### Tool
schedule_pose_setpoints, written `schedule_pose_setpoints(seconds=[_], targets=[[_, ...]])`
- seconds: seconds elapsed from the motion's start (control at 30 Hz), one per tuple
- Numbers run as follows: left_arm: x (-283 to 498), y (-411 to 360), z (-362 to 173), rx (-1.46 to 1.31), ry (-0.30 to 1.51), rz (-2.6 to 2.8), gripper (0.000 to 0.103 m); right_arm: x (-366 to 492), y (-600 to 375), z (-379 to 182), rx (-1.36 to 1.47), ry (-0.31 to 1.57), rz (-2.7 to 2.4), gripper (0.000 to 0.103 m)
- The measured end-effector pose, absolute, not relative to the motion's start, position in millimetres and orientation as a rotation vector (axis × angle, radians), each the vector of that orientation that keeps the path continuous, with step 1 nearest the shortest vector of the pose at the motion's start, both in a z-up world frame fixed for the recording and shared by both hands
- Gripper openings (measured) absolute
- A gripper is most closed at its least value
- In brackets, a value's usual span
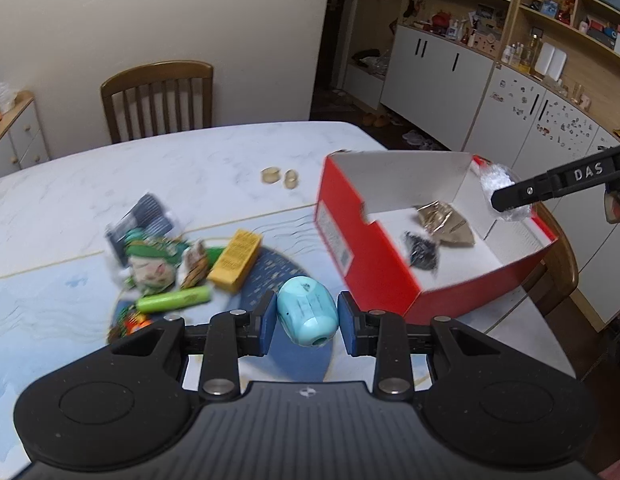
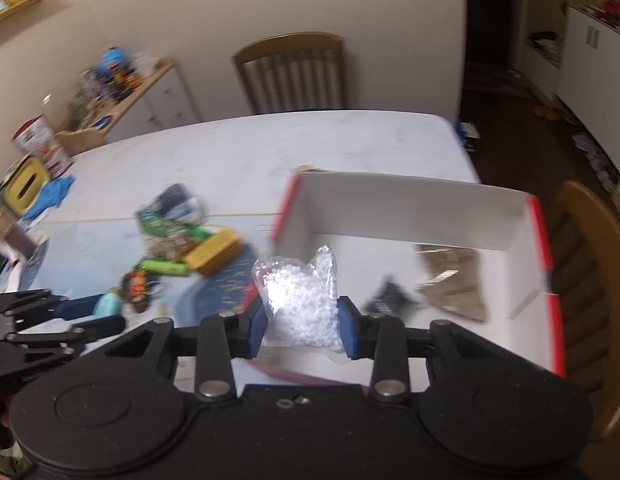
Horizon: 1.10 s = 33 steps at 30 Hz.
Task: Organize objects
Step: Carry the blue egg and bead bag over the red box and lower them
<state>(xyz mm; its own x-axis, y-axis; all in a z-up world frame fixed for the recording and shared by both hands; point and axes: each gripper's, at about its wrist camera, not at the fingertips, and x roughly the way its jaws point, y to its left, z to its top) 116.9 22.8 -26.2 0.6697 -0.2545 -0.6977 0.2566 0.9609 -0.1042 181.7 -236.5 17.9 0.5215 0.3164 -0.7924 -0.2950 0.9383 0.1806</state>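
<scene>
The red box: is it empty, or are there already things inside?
Not empty. The red box already holds a tan packet and a small black item on its white floor.

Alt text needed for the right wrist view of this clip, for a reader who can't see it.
The right tongs grip a clear bag of white beads over the near edge of an open red box on a pale table. A brown packet and a dark item lie inside; clutter sits left.
</scene>
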Motion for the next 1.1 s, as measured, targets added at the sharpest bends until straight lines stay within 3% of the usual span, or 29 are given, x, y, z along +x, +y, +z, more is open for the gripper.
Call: schedule_pose_setpoints(seconds=[0.63,1.1], targets=[[211.1,-105.6,-17.1,0.108,0.819,-0.399,0.032,219.5,-314.5,-33.7,-0.004,1.040,0.349,0.036],[287.2,-173.5,-72.1,0.202,0.945,-0.368,0.032,246.8,-311.8,-71.9,-0.131,1.127,0.423,0.036]])
